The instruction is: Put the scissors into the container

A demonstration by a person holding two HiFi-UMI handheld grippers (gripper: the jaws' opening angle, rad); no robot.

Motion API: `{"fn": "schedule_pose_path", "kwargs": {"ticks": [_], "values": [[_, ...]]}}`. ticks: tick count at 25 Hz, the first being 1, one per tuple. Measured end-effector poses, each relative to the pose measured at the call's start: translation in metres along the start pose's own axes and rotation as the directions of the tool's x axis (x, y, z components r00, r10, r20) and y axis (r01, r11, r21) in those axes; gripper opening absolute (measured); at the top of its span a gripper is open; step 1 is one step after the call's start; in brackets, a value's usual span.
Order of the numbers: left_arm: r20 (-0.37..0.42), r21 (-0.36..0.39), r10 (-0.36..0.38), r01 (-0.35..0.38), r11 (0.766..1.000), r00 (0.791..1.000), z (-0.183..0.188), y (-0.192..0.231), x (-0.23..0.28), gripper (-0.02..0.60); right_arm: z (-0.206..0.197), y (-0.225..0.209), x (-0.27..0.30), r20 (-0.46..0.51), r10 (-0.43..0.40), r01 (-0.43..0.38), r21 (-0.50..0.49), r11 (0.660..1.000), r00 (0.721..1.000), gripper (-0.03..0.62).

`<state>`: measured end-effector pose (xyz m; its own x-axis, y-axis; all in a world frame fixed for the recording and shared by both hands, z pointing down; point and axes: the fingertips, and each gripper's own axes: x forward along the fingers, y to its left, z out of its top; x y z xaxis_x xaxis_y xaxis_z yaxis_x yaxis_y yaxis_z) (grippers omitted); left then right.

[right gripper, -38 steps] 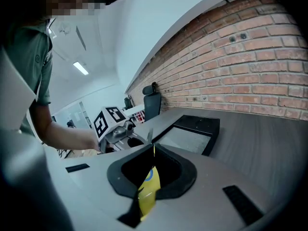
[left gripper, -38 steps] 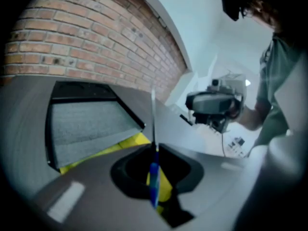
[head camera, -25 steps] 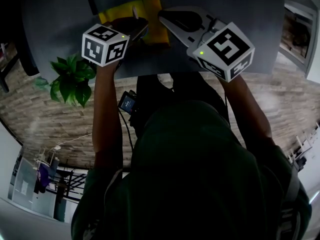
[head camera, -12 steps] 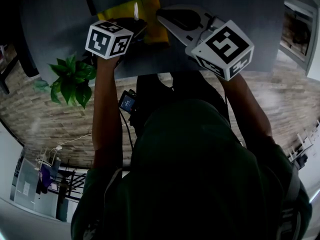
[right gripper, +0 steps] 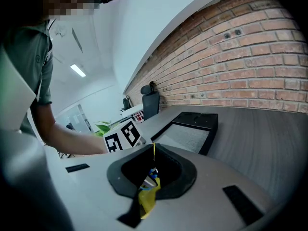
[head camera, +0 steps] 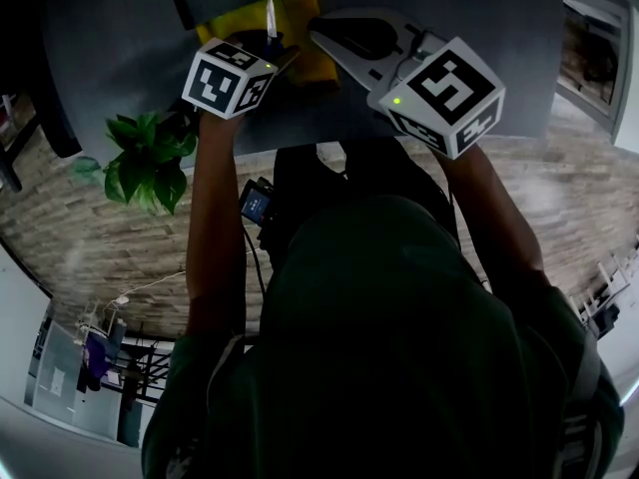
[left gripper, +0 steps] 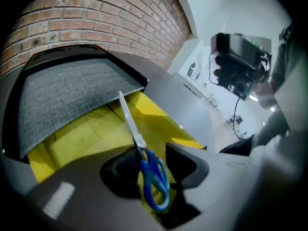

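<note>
Scissors (left gripper: 153, 177) with blue handles sit between the jaws of my left gripper (left gripper: 153, 165), blade pointing away over the yellow container (left gripper: 86, 134). The jaws are opening; a sliver of yellow shows beside the handles and the pads do not seem to press them. In the head view the blade tip (head camera: 271, 16) stands over the container (head camera: 310, 28) beyond my left gripper (head camera: 275, 53). My right gripper (right gripper: 153, 170) is shut on the container's thin yellow edge (right gripper: 154, 150). It lies at the container's right side (head camera: 344, 43).
A grey mat in a black tray (left gripper: 67, 95) lies just behind the container, also seen in the right gripper view (right gripper: 190, 134). A potted plant (head camera: 145, 158) stands at the table's near-left edge. A brick wall (right gripper: 269, 57) runs behind the table.
My left gripper has moved right and farther over the yellow container, carrying the scissors; the blade tip now shows above its cube. The right gripper has barely shifted.
</note>
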<state>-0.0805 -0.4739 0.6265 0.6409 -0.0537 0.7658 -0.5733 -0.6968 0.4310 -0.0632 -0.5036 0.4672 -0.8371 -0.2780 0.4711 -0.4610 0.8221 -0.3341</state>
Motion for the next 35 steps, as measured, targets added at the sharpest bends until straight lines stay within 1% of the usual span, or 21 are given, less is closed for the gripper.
{"fn": "schedule_pose_path", "kwargs": {"ticks": [7,12,25,30,35], "values": [[0.008,0.055,0.042,-0.042,0.998,0.999,0.005,0.000,-0.021,0.144,0.009,0.012,-0.001,0.015,-0.004,0.004,-0.017,1.000,1.000,0.008],[0.010,0.107,0.075,-0.076,0.991,0.997,0.023,-0.012,-0.020,0.147,0.006,0.008,-0.020,0.030,-0.010,0.010,-0.029,1.000,1.000,0.008],[0.083,0.170,0.093,-0.106,0.980,0.992,0.048,-0.031,-0.050,0.160,0.017,0.023,-0.036,0.063,-0.037,0.041,-0.063,0.997,0.997,0.008],[0.131,0.202,0.107,-0.132,0.970,0.986,0.059,-0.046,-0.072,0.160,0.025,0.031,-0.047,0.085,-0.056,0.063,-0.084,0.995,0.995,0.008],[0.208,0.237,0.124,-0.173,0.956,0.970,0.074,-0.063,-0.105,0.160,0.034,0.042,-0.057,0.109,-0.075,0.086,-0.102,0.991,0.991,0.008]]}}
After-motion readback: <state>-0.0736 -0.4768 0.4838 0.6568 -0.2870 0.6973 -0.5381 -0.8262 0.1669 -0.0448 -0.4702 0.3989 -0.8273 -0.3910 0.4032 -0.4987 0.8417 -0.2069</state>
